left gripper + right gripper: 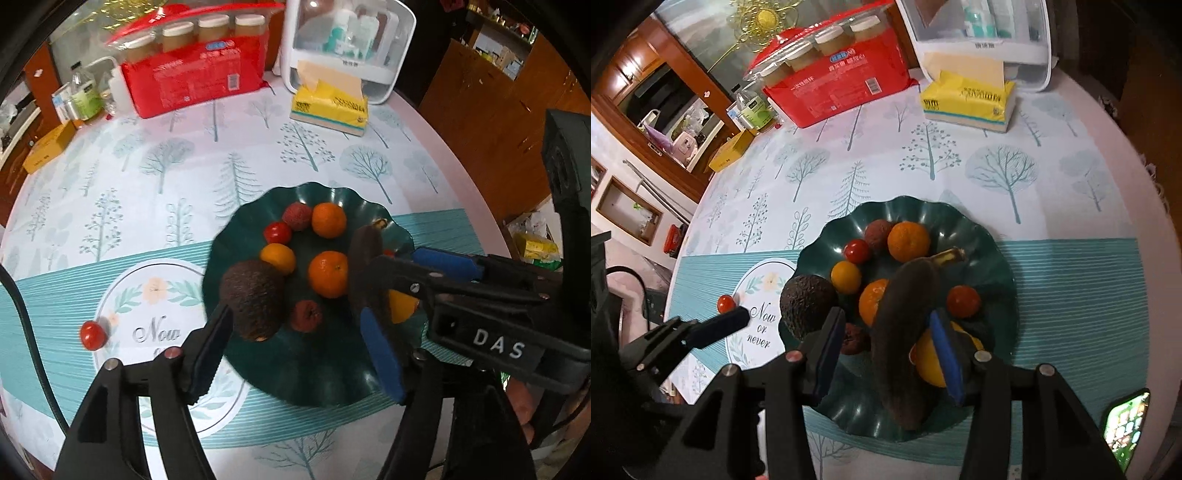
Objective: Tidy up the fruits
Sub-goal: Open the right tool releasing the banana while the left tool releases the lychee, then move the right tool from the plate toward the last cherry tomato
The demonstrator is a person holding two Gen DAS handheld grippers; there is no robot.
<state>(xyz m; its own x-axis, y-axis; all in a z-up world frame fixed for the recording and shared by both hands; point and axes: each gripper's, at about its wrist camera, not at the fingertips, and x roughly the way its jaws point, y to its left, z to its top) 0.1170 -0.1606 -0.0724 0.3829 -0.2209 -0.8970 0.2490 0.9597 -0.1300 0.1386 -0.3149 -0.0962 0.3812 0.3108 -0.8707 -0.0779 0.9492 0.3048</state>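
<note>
A dark green scalloped plate (280,373) (993,236) holds an avocado (253,299) (807,304), tangerines (328,220) (908,240), a small orange fruit (277,258), lychees (297,216), cherry tomatoes (277,232) (963,301) and a blackened banana (364,273) (905,350). One cherry tomato (93,335) (726,303) lies on the cloth left of the plate. My left gripper (295,354) is open over the plate's near side, beside the avocado. My right gripper (886,358) is open, its jaws on either side of the banana, which rests on the plate.
A round table (476,206) with a tree-print cloth carries a yellow tissue pack (330,105) (967,101), a red package (192,79), a white storage box (347,40), bottles (85,96) and a yellow box (48,147). A lit phone (1124,421) lies at the right.
</note>
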